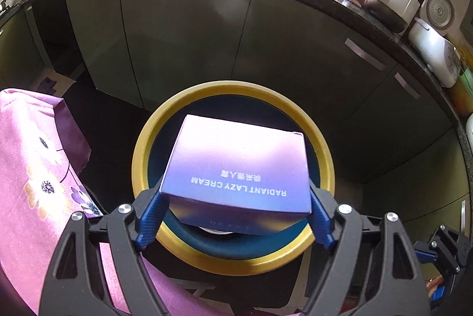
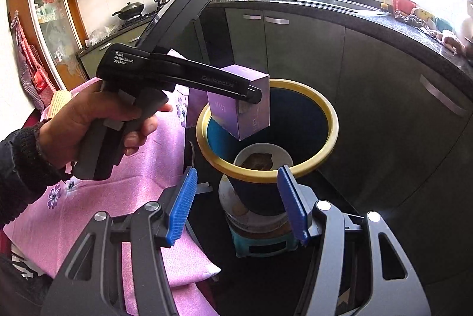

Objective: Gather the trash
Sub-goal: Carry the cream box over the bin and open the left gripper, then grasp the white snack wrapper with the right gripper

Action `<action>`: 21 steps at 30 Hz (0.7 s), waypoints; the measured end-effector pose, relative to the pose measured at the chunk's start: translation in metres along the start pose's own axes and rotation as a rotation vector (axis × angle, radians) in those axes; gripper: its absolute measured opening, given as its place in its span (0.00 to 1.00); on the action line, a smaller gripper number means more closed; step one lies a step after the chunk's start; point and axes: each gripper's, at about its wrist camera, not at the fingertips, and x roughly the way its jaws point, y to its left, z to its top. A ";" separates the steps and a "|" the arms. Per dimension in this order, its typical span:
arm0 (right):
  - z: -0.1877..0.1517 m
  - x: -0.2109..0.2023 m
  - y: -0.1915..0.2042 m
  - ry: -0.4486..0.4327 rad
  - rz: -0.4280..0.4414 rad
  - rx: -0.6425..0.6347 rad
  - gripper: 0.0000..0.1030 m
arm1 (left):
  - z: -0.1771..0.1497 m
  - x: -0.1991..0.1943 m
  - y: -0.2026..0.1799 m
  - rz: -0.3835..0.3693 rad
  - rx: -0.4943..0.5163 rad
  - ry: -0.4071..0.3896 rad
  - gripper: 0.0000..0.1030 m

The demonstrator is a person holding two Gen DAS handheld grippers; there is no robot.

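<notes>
Box (image 1: 236, 165) hangs over the yellow-rimmed bin (image 1: 142, 156), clamped between the blue pads of the left gripper (image 1: 235, 215). The right gripper (image 2: 239, 203) hovers nearer the camera with its jaws apart and nothing between them. Inside the bin lies a white cup (image 2: 263, 159). A pink cloth (image 2: 142, 168) covers the table beside it.

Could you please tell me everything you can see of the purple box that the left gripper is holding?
The purple box is a squarish carton, seemingly cardboard, fading from pale lilac to deep violet, with white print reading RADIANT LAZY CREAM. It looks closed and undamaged. The left gripper clamps it by two opposite sides with its blue pads, tilted, in the air above the mouth of the yellow-rimmed bin. Nothing else touches it.
</notes>
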 end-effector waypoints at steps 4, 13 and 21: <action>0.002 0.002 0.001 0.005 0.004 -0.001 0.57 | -0.003 -0.021 0.000 -0.006 -0.004 -0.045 0.83; 0.003 0.006 0.013 0.011 0.022 -0.027 0.57 | -0.031 -0.117 0.001 -0.048 -0.038 -0.186 0.85; 0.011 0.023 0.039 0.041 0.075 -0.086 0.57 | -0.105 -0.217 0.025 -0.004 -0.092 -0.307 0.90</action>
